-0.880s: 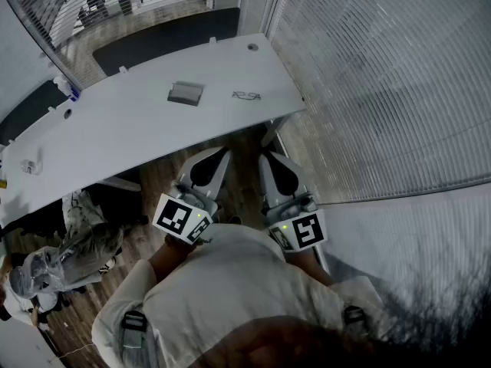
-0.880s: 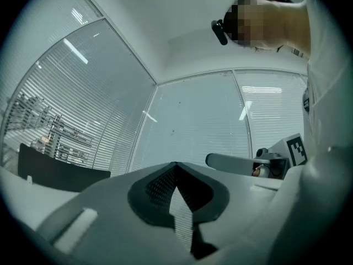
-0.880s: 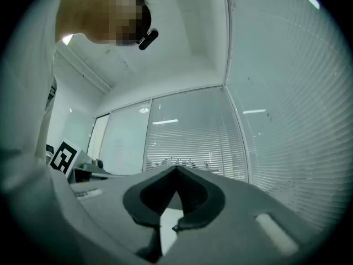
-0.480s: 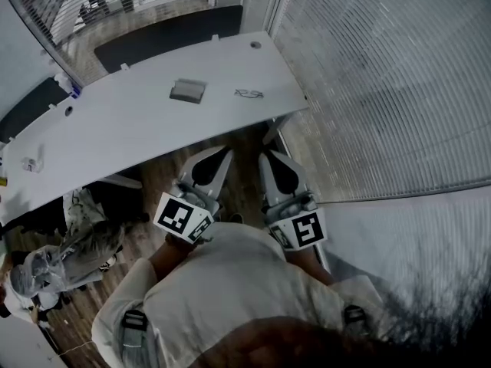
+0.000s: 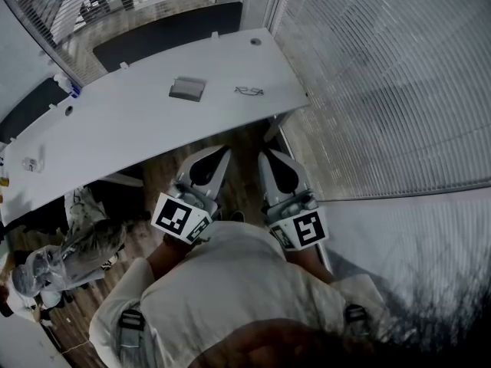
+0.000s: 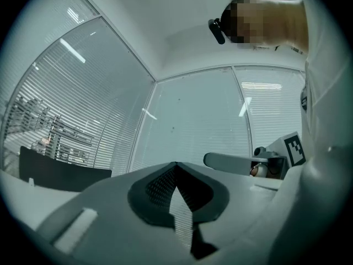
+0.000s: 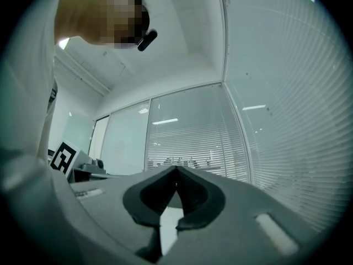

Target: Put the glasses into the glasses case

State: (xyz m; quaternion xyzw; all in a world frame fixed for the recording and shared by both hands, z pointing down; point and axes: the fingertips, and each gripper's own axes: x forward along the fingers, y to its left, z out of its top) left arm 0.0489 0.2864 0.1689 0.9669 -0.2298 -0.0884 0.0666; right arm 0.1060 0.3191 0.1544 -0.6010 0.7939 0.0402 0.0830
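Off the near edge of the long white desk (image 5: pixel 130 133), the left gripper (image 5: pixel 224 152) and right gripper (image 5: pixel 263 155) hover with fingers pressed together, empty, while the grey glasses case (image 5: pixel 187 89) and the glasses (image 5: pixel 249 91) lie apart near its right near corner.

White table (image 5: pixel 138 121), wood floor (image 5: pixel 165 171), blinded glass walls (image 5: pixel 383 75)

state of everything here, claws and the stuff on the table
left claw: shut, empty, held near the body, off the table
right claw: shut, empty, held near the body
glasses: lying on the table, outside the case, untouched; folded or not is too small to tell
case: flat on the table, apart from the glasses; open or closed is too small to tell
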